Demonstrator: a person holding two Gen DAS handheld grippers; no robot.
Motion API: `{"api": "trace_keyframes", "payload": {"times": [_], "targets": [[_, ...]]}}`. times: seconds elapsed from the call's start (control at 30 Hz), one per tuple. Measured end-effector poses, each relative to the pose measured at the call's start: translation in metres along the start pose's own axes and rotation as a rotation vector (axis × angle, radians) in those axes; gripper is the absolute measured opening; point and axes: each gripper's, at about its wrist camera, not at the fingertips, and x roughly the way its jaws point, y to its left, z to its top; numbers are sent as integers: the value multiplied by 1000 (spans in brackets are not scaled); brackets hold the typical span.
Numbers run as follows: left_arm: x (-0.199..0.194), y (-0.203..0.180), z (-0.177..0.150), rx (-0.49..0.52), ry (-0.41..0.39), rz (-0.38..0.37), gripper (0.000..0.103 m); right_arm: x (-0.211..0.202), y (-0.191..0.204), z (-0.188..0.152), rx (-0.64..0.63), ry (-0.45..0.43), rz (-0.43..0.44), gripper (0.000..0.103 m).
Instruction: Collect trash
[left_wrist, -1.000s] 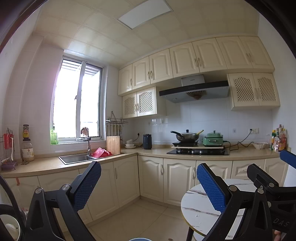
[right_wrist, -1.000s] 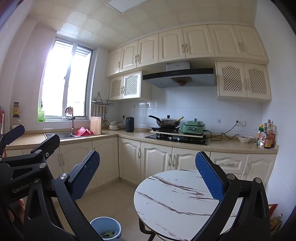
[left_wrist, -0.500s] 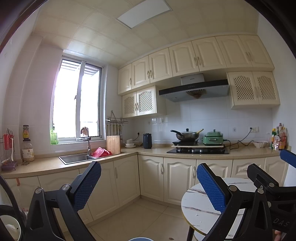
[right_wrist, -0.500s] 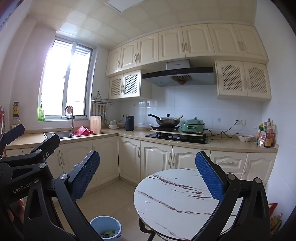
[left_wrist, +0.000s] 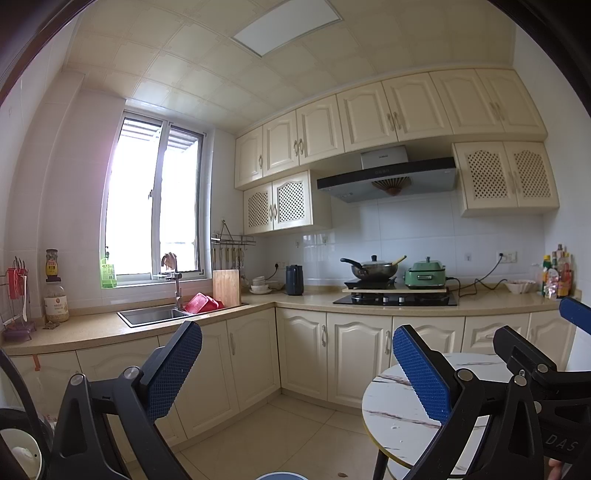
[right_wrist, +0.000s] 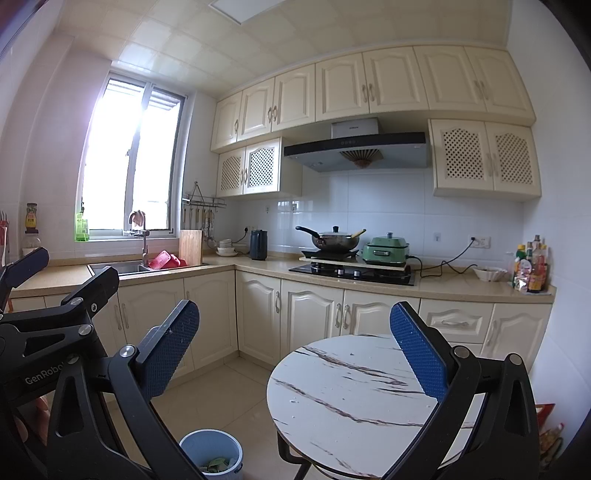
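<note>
A light blue waste bin (right_wrist: 211, 453) stands on the floor left of the round marble table (right_wrist: 354, 398), with green scraps inside it. Only its rim (left_wrist: 282, 476) shows at the bottom edge of the left wrist view. My right gripper (right_wrist: 295, 354) is held open above the floor and table edge, nothing between its blue pads. My left gripper (left_wrist: 297, 373) is open too and empty, raised level with the cabinets. The table top (left_wrist: 399, 417) carries only a few small crumbs. The left gripper's black body (right_wrist: 44, 325) shows at the left of the right wrist view.
An L-shaped counter (left_wrist: 303, 301) runs along the far walls, with a sink (left_wrist: 151, 315), a red basket (left_wrist: 203, 302), a cutting board (left_wrist: 226, 286), a kettle (left_wrist: 294, 279), a wok (left_wrist: 371, 267) on the stove and a green cooker (left_wrist: 424, 275). Bottles (right_wrist: 532, 266) stand at the counter's right end. Tiled floor lies between cabinets and table.
Both views have tilted up very slightly; the grippers stay open and nothing else has moved.
</note>
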Motion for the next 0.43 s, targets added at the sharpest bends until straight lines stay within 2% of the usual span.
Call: {"api": "trace_keyframes", "payload": {"times": [0.43], "targets": [[3,7,13,4,2,-3,102,0,0,-1,2,2,-1,103]]}}
